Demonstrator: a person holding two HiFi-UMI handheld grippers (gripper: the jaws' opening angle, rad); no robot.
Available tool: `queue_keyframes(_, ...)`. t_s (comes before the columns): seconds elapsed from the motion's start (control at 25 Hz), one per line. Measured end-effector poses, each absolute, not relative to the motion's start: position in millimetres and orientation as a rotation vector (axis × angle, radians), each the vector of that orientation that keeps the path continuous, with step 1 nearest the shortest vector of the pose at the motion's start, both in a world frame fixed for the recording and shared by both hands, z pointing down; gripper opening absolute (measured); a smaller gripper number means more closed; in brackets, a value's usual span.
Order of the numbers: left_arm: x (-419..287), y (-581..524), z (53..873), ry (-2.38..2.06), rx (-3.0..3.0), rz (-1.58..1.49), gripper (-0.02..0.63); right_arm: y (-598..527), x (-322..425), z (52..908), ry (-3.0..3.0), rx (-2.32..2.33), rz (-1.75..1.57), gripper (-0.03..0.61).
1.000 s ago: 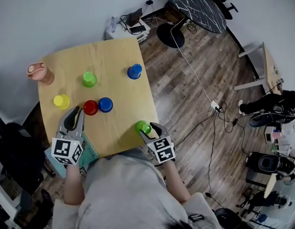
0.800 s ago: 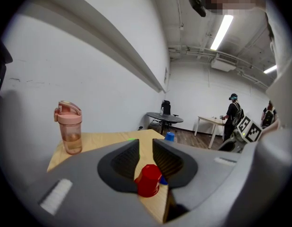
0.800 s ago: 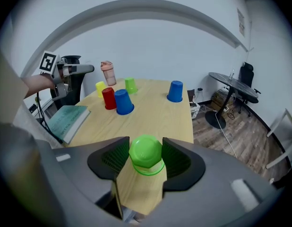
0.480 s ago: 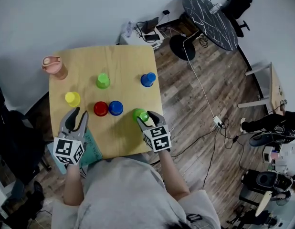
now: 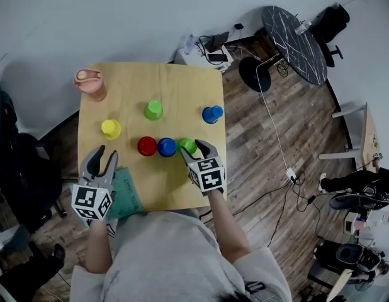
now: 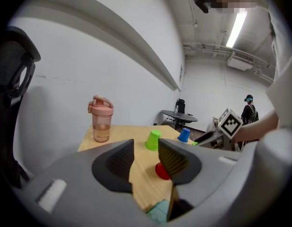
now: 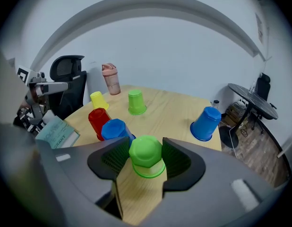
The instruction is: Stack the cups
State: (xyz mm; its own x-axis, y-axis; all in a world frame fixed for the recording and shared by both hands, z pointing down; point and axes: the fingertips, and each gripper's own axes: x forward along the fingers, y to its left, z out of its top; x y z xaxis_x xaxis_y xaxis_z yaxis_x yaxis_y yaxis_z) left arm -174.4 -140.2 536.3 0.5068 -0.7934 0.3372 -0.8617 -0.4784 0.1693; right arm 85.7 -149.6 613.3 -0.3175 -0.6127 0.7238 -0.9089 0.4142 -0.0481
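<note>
Cups stand mouth-down on the wooden table point(image 5: 182, 80) in the head view: a yellow cup point(image 5: 111, 129), a far green cup point(image 5: 153, 110) and a far blue cup point(image 5: 212, 114) toward the back. Nearer the person, a red cup point(image 5: 146, 146), a near blue cup point(image 5: 166, 147) and a held green cup point(image 5: 186, 145) form a row. The right gripper point(image 5: 194, 148) has its jaws on either side of the held green cup, just beside the near blue cup. The left gripper point(image 5: 101, 159) hangs over the table's near left edge beside a teal book point(image 5: 124, 194), and a pink bottle point(image 5: 90, 83) stands at the far left corner. In the left gripper view the left gripper point(image 6: 146, 160) is opening, jaws parted with nothing between them. Past them are the red cup point(image 6: 161, 171), the far green cup point(image 6: 153, 140), the far blue cup point(image 6: 184, 135) and the pink bottle point(image 6: 101, 126). In the right gripper view the right gripper point(image 7: 146, 161) pinches the held green cup point(image 7: 147, 156), a pad against each side. Whether its rim rests on the wood cannot be told. The near blue cup point(image 7: 115, 129) and the red cup point(image 7: 98, 119) sit just to its left.
</note>
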Motion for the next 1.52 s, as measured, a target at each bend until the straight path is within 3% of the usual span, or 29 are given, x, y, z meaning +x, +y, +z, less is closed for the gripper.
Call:
queue_keyframes(0.16,-181.1,-143.6,543.1,-1.402,2.416,0.311,0.175,-152.0,83.5,615.0,-2.041,1.290,0.617,0.220)
queue_keyframes(0.44,-185.1,-170.6,572.1,-1.396,2.401,0.413,0.288,-149.5,84.5,596.1,-2.105,1.365,0.630,0.221)
queue_keyframes(0.72,-193.7,-198.2,613.6,-1.390,2.365,0.534,0.327,-139.3,86.4,557.8,-2.194,1.505,0.609,0.221)
queue_keyframes(1.04,-192.1,-215.3,641.6,-1.364,2.346,0.590,0.327,-127.3,76.3,546.8,-2.200,1.529,0.582,0.221)
queue_keyframes(1.16,-194.3,-216.8,642.2,-1.383,2.343,0.601,0.247,-124.7,74.1,546.3,-2.205,1.527,0.580,0.219)
queue_keyframes(1.52,-171.6,-204.9,588.1,-1.361,2.439,0.467,0.249,-130.4,64.0,538.2,-2.278,1.493,0.560,0.219)
